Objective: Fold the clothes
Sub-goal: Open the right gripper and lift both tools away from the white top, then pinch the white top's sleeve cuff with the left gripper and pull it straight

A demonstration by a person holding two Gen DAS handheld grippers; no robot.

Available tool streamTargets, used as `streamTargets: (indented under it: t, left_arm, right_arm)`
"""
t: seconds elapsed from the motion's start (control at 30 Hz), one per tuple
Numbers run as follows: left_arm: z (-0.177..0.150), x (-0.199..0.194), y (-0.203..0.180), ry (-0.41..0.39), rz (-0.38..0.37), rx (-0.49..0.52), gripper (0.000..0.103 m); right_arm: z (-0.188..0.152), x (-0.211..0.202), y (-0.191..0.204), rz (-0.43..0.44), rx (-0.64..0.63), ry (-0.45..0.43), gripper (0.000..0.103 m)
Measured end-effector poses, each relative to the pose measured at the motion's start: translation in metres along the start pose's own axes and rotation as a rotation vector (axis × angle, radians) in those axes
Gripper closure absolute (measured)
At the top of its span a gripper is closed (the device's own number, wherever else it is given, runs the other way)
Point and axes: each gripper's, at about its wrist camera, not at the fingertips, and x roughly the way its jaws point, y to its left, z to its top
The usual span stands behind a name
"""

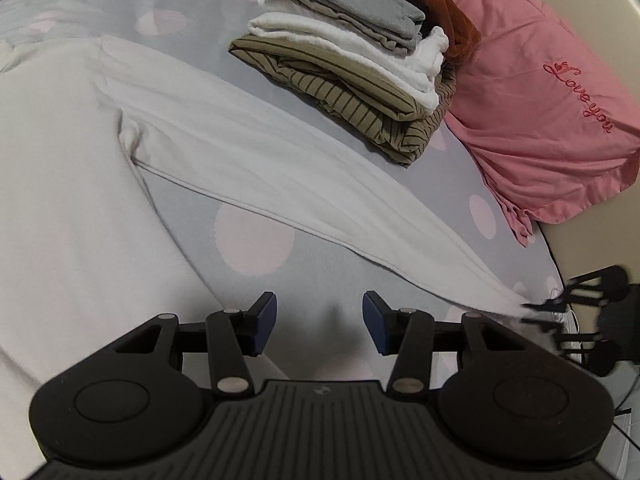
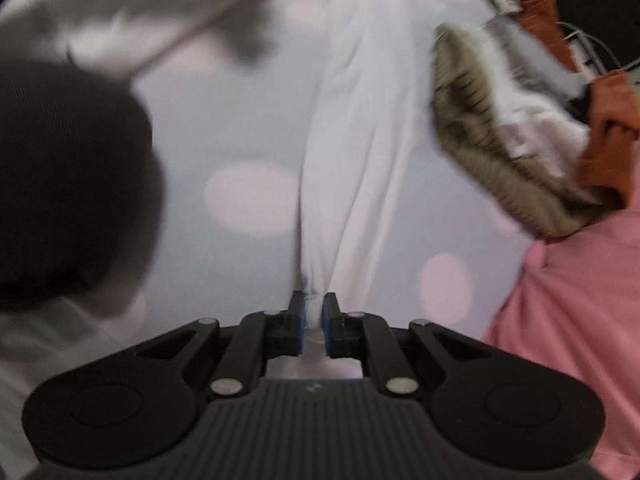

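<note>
Blue-padded fingers of the left gripper (image 1: 319,322) stand wide apart with nothing between them, hovering low over the dotted bedsheet (image 1: 256,240) just beside the body of the white shirt (image 1: 60,200). That shirt lies spread on the bed, one long sleeve (image 1: 280,168) drawn out taut toward the right gripper (image 2: 313,320), whose jaws are clenched on the cuff (image 2: 313,308), the cloth bunched between the pads.

The step in hand looks like folding the sleeve back across the shirt's body. To do it well, the right gripper should probably keep its firm pinch, lift the cuff just enough to clear the sheet, and carry it in a flat arc over the body so the sleeve lands straight and without twists. The left gripper could press down near the armpit seam (image 1: 132,148) to fix the fold line and stop the body from dragging.

Well clear of the sleeve sits a stack of folded clothes (image 1: 352,68) beside a pink pillow (image 1: 540,120). The right wrist view is blurred, so finer detail is uncertain.
</note>
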Motion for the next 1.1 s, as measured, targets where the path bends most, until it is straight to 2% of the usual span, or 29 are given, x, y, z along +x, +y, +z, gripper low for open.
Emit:
streamTargets:
  t: [0.07, 0.1, 0.13, 0.27, 0.33, 0.43, 0.53, 0.63, 0.77, 0.87, 0.97, 1.03, 1.1]
  left_arm:
    - [-0.001, -0.008, 0.003, -0.001, 0.014, 0.017, 0.058]
    - [-0.002, -0.013, 0.006, -0.004, 0.023, 0.024, 0.058]
    - [-0.003, -0.019, 0.009, -0.008, 0.032, 0.030, 0.058]
    - [-0.017, -0.053, 0.037, -0.034, 0.045, -0.010, 0.058]
    - [-0.041, -0.085, 0.065, -0.061, 0.079, -0.077, 0.058]
    - [-0.079, -0.133, 0.108, -0.102, 0.131, -0.178, 0.058]
    - [-0.117, -0.181, 0.150, -0.143, 0.184, -0.279, 0.058]
    - [-0.155, -0.229, 0.193, -0.183, 0.236, -0.381, 0.058]
    - [-0.209, -0.294, 0.247, -0.245, 0.305, -0.512, 0.058]
    - [-0.268, -0.344, 0.282, -0.320, 0.372, -0.641, 0.055]
    - [-0.314, -0.367, 0.303, -0.331, 0.463, -0.696, 0.053]
    - [-0.330, -0.367, 0.311, -0.317, 0.499, -0.697, 0.053]
    - [-0.333, -0.362, 0.315, -0.321, 0.509, -0.677, 0.053]
  right_arm:
    - [-0.002, 0.019, 0.001, 0.006, 0.048, 0.098, 0.083]
    - [-0.003, 0.021, -0.002, 0.033, 0.094, 0.127, 0.076]
    - [-0.004, 0.020, -0.007, 0.061, 0.143, 0.141, 0.075]
    - [0.011, -0.017, -0.031, 0.106, 0.312, -0.009, 0.067]
    - [0.030, -0.033, -0.034, 0.104, 0.354, -0.085, 0.065]
    - [0.079, -0.044, -0.028, 0.130, 0.357, -0.198, 0.063]
    - [0.143, -0.041, -0.007, 0.180, 0.330, -0.281, 0.062]
    - [0.215, -0.035, 0.022, 0.294, 0.296, -0.363, 0.062]
    - [0.321, -0.031, 0.073, 0.387, 0.178, -0.410, 0.062]
    - [0.390, -0.032, 0.117, 0.417, 0.082, -0.428, 0.062]
    - [0.450, -0.035, 0.158, 0.453, 0.003, -0.443, 0.062]
    - [0.475, -0.041, 0.184, 0.482, -0.029, -0.452, 0.062]
    - [0.492, -0.046, 0.205, 0.510, -0.054, -0.452, 0.062]
